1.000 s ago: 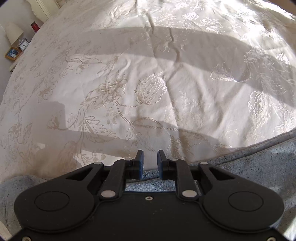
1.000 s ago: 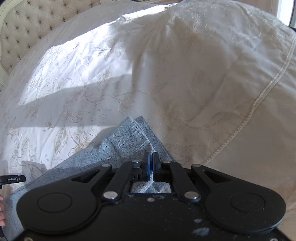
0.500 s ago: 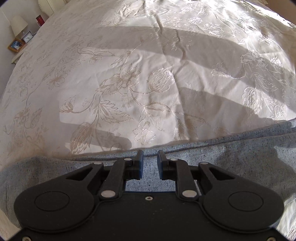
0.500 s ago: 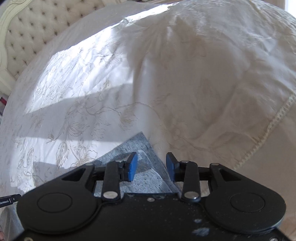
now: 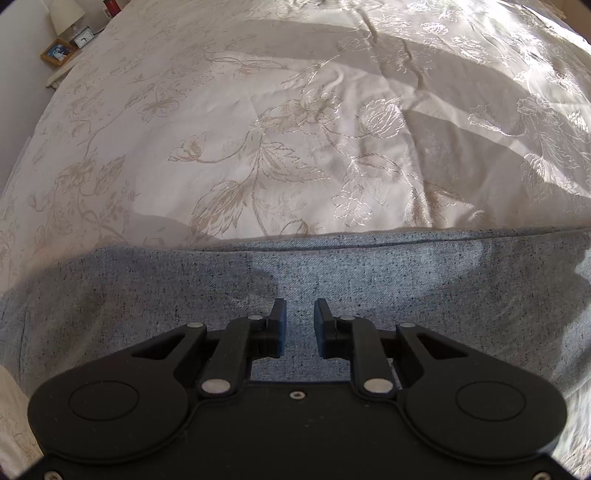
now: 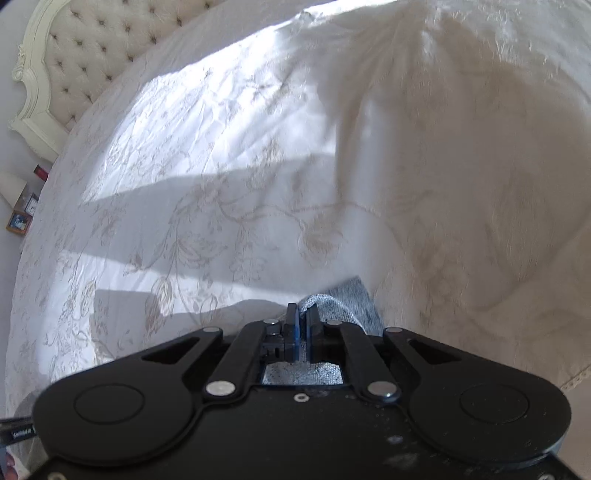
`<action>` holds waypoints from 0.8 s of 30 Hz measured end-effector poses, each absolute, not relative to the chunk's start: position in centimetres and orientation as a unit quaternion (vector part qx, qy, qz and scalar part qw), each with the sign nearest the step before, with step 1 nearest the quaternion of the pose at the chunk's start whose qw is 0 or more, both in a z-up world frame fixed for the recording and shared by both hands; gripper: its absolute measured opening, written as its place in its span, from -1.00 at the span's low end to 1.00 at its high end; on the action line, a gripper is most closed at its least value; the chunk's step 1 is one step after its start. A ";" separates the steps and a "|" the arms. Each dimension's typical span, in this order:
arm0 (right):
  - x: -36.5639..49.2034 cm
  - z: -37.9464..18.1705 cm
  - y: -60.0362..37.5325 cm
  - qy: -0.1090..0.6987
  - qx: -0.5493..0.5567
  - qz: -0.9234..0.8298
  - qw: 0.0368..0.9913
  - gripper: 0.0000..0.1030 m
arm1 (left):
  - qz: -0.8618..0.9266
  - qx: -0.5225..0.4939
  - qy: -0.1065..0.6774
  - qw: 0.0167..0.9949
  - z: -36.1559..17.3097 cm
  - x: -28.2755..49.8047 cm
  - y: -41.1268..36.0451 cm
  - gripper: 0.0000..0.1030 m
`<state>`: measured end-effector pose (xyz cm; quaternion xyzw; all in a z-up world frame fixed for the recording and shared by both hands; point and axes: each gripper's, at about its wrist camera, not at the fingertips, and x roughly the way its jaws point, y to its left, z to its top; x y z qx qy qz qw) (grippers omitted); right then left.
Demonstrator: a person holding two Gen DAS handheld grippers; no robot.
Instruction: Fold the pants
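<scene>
Right tool (image 6: 302, 320) clenched on speckled blue-grey pants (image 6: 347, 301) corner, left tool (image 5: 299, 314) released above flat fabric

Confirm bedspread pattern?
Cream bedspread with an embroidered floral-and-leaf pattern; clearest in the left wrist view.

Pants (image 5: 369, 280) lie on the bedspread (image 5: 258, 129); nightstand (image 5: 61, 70) beyond, far left.

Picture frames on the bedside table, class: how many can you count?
1 is certain: a wooden picture frame beside the small clock, under the lamp. More may be hidden beyond the bed.
</scene>
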<state>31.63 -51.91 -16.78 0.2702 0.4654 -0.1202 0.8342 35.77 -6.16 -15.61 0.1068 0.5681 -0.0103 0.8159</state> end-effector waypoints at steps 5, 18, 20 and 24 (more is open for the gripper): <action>34.0 -18.5 -52.5 0.465 0.282 -0.164 0.823 -0.92 | 0.012 0.118 0.560 0.820 -15.8 35.6 -4.6 -0.47; 32.5 -16.6 -49.6 0.440 0.214 -0.212 0.846 -0.57 | 0.071 0.094 0.621 0.775 -21.8 41.5 0.0 -0.57; 31.3 -14.6 -48.5 0.423 0.196 -0.205 0.860 -0.56 | 0.061 0.099 0.627 0.770 -21.5 42.6 0.0 -0.57; 28.4 -11.6 -45.5 0.404 0.174 -0.165 0.883 -0.51 | 0.045 0.091 0.621 0.777 -19.4 42.9 0.6 -0.53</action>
